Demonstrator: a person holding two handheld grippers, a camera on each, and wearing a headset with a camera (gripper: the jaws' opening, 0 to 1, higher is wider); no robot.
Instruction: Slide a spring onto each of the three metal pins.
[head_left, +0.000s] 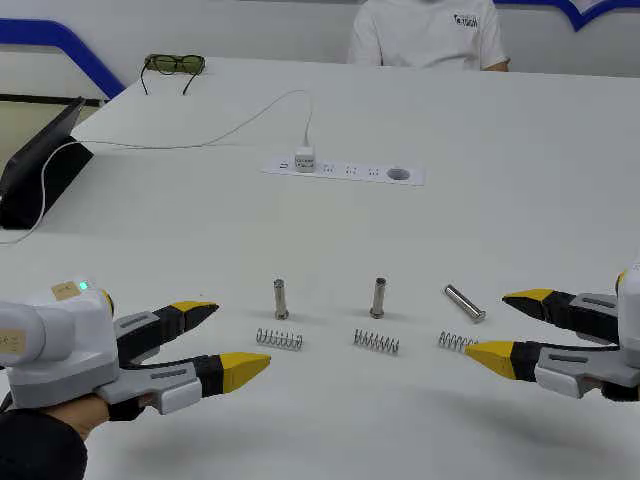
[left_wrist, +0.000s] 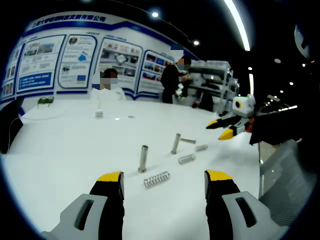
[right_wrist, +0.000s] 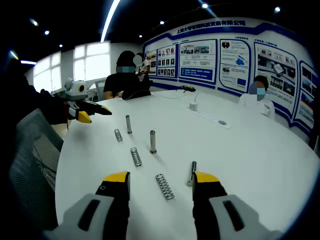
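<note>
Three metal pins sit in a row on the white table. The left pin (head_left: 281, 299) and the middle pin (head_left: 378, 298) stand upright; the right pin (head_left: 464, 303) lies on its side. In front of each lies a loose spring: left spring (head_left: 279, 340), middle spring (head_left: 376, 342), right spring (head_left: 456, 342). My left gripper (head_left: 229, 340) hovers open to the left of the left spring, nothing between its jaws. My right gripper (head_left: 512, 328) is open beside the right spring and lying pin. In the left gripper view, the nearest spring (left_wrist: 156, 179) lies ahead of the jaws.
A white power strip (head_left: 345, 169) with a plugged charger and cable lies farther back. Sunglasses (head_left: 174, 65) rest at the far left; a dark tablet (head_left: 40, 160) stands at the left edge. A person in a white shirt (head_left: 425, 32) sits across the table.
</note>
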